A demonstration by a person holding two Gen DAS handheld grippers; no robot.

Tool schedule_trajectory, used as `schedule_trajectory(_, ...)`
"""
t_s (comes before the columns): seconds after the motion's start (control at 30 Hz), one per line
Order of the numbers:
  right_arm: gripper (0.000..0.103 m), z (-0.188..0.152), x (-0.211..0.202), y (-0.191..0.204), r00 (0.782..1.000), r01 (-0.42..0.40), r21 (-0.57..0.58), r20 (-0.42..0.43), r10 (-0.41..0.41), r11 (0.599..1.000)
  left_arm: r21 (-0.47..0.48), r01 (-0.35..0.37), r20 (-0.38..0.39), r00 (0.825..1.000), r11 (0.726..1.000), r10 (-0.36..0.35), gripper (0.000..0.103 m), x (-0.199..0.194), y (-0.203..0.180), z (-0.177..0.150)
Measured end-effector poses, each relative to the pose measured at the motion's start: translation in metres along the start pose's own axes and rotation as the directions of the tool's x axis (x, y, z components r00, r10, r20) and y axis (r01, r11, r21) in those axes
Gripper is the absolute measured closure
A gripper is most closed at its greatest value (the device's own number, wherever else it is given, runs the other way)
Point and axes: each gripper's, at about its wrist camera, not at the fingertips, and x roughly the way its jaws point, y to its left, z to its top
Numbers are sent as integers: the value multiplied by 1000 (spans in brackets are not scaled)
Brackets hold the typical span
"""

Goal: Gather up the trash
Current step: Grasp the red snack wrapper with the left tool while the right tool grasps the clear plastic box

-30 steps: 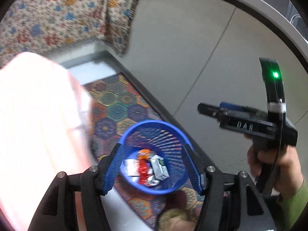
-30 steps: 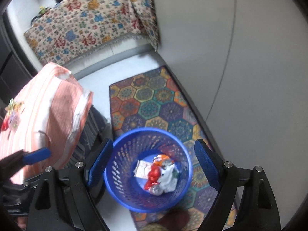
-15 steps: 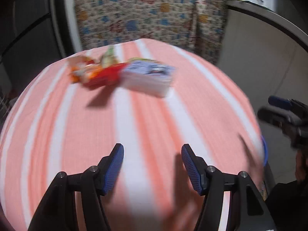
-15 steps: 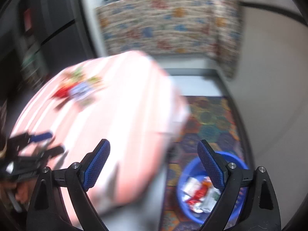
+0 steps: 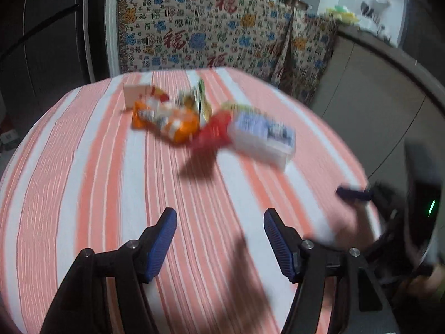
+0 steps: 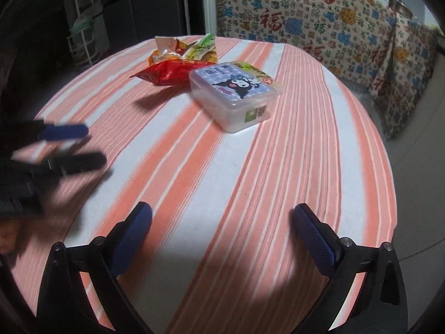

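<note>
left tongs apart, empty; right tongs apart, empty | left to collect: red wrapper, orange wrapper, plastic box at far bench

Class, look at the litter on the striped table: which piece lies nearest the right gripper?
The clear plastic box with the cartoon lid. It sits closest to the open right gripper; the red wrapper and the other wrappers lie behind it.

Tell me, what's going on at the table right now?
Left gripper open, empty. Right gripper open, empty. Snack wrappers and plastic box lie untouched on striped tablecloth. Nothing in the way.
</note>
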Motion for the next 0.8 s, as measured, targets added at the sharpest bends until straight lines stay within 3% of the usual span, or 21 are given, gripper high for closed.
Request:
schedule_trajectory(0.1,1,-4,-4,0,1000,-9,-1,7,9,1000,-28,64,17,998,998,-63,36,3,11,37)
schedule_trajectory(0.2,0,-5,-6,2,1000,-8,-5,11,8,1000,28,28,-22,999,999,-28,36,26,8,62)
schedule_trajectory(0.3,0,-3,-5,1,1000,-9,-4,10,9,1000,76,-4,-122,992,997,13,36,61,3,70)
schedule_trajectory(0.4,0,-3,-5,0,1000,-10,-2,9,10,1000,97,-55,-158,985,994,70,41,79,4,64)
schedule_trajectory(0.43,0,-3,-5,0,1000,-8,-3,9,8,1000,101,-71,-143,986,992,85,62,79,5,62)
schedule_trajectory(0.5,0,-4,-5,0,1000,-8,-2,10,8,1000,85,-49,-142,988,995,60,62,77,7,57)
schedule_trajectory(0.67,0,-4,-4,2,1000,-6,-3,12,6,1000,76,-79,-78,993,994,85,63,47,11,38)
schedule_trajectory(0.8,0,-5,-4,2,1000,-6,-3,11,6,1000,69,-104,-63,992,992,108,62,12,22,-2)
